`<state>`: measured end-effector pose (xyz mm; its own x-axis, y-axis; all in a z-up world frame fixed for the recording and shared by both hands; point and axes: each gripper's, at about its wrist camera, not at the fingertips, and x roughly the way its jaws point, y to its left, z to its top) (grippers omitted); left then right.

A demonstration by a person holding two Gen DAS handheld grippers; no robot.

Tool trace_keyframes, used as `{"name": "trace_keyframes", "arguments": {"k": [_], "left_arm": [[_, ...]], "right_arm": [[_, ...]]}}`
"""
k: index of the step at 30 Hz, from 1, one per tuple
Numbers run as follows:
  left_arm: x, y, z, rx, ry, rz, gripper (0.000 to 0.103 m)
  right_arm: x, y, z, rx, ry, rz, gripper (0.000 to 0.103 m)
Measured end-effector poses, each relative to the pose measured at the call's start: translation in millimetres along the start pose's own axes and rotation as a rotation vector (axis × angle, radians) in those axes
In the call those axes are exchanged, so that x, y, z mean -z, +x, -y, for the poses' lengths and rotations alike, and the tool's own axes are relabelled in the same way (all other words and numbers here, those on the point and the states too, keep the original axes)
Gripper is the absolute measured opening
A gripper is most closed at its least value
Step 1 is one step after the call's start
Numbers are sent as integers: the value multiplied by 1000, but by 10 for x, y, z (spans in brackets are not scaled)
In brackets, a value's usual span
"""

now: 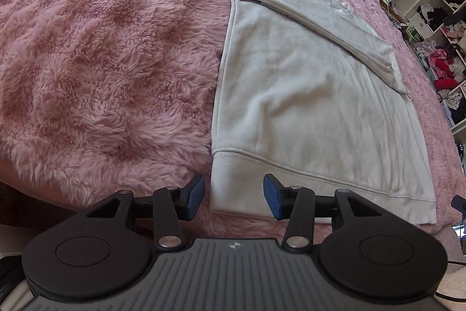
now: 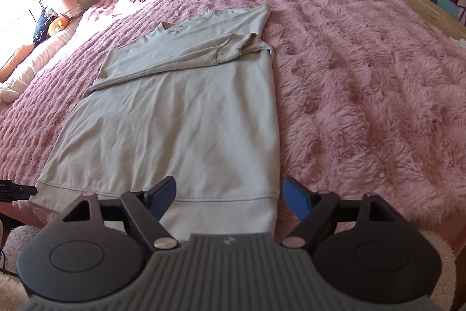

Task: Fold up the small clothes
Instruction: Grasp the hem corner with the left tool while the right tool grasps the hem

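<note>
Your sweatshirt [image 2: 186,118] lies flat on the pink fluffy blanket [image 1: 102,63] of the bed, its ribbed hem [image 2: 227,212] nearest you and its collar [image 2: 186,22] at the far end. Both sleeves are already brought in across the chest, one lying over the other just below the collar, so the side folds look done. What seems left is the lengthwise fold: bringing the hem up toward the collar, perhaps in two stages, then smoothing.

Your left gripper [image 1: 234,196] hangs over the hem's left corner with its fingers released; the corner lies between them but the pads do not press on it. Your right gripper [image 2: 230,200] hangs over the hem's right corner, its fingers spread wide and grasping nothing, cloth below the gap. Neither corner is lifted off the blanket yet. I judge you roughly halfway, set to pinch both hem corners together.
</note>
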<state>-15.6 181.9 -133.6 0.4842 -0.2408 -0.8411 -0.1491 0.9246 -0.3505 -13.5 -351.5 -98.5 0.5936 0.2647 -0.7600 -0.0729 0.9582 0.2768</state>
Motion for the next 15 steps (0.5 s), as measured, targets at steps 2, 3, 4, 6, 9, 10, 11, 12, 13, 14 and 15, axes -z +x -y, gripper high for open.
{"name": "trace_keyframes", "arguments": {"k": [2,3,4,6,9,10,11,12,13,14,15], "left_arm": [[14,23,0,3,-3,-4,54],[17,31,-3,3,-5,-5,54],[22,41,-7,3,-8,-7,54],[22,65,-21,7,-16,-13,54],[3,98,-51,14,-27,-21,54],[-3,107,-66,16,-33,-22,54],[-14,119,-92,28,-46,-20,54],[-21,129,-112,44,-57,-19,54],[-26,138,-134,57,-67,-17,54],[-42,153,-159,79,-81,-16,54],[-50,165,-183,96,-91,-17,54]], "right_arm": [[30,35,48,7,15,-14,77],[44,46,67,10,20,-20,77],[55,59,83,11,24,-25,77],[82,98,117,20,32,-39,77],[116,151,147,32,36,-57,77],[129,174,160,37,39,-61,77],[141,198,175,38,44,-68,75],[148,224,187,35,51,-76,74],[154,250,195,29,59,-83,71],[162,280,206,22,65,-91,65],[173,312,211,19,69,-101,58]]}}
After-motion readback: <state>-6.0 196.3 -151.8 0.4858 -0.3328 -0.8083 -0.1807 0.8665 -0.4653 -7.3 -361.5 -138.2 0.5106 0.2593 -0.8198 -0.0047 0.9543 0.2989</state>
